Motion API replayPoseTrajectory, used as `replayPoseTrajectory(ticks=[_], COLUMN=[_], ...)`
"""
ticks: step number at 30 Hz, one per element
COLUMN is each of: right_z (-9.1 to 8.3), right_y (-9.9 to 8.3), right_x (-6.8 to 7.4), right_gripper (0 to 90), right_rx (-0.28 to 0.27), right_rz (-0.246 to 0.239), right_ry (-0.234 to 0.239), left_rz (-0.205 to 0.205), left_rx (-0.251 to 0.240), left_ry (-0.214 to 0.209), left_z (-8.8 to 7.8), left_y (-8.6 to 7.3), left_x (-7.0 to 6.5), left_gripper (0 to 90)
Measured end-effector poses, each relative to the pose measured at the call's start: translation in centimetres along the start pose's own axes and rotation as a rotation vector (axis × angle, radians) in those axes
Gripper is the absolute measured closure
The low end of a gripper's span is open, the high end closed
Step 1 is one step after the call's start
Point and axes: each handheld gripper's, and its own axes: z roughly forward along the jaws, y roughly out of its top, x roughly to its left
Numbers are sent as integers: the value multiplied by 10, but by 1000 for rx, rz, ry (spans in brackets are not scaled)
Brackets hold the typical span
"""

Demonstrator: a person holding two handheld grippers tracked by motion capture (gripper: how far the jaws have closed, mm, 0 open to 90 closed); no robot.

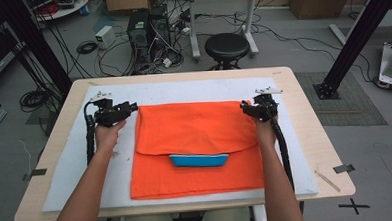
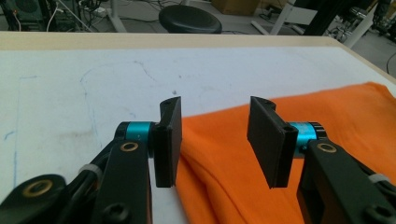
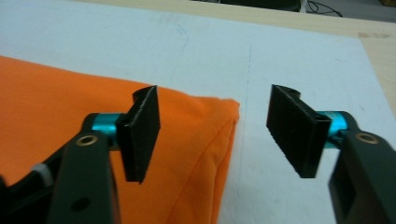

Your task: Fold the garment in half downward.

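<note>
High view: white-covered surface (image 1: 61, 166), orange cloth (image 1: 195, 145) spread at its centre, top folded down over a blue item (image 1: 198, 160). Left hand-held gripper (image 1: 131, 107) and right hand-held gripper (image 1: 244, 107) flank the fold's corners, both released, jaws apart.

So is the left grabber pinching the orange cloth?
Apart. In the left gripper view, the left gripper stands open above the orange cloth, with clear space between each pad and the fabric.
</note>
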Motion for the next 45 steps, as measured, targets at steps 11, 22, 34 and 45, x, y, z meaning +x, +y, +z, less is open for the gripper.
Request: replayPoseTrajectory(ticks=[11, 22, 34, 45], right_z=[-42, -75, -94, -81], right_y=[-26, -54, -82, -88], right_x=[-6, -4, 14, 17], right_gripper=[267, 462, 686, 663], right_rx=[10, 5, 57, 130], right_rz=[-55, 16, -42, -65], right_ry=[73, 144, 145, 143], left_rz=[30, 66, 96, 109], left_rx=[13, 55, 160, 217], left_ry=[-65, -88, -84, -27], left_z=[-30, -49, -48, -43], left_y=[-37, -62, -81, -85], left_x=[-17, -37, -52, -60], left_gripper=[446, 500, 656, 614])
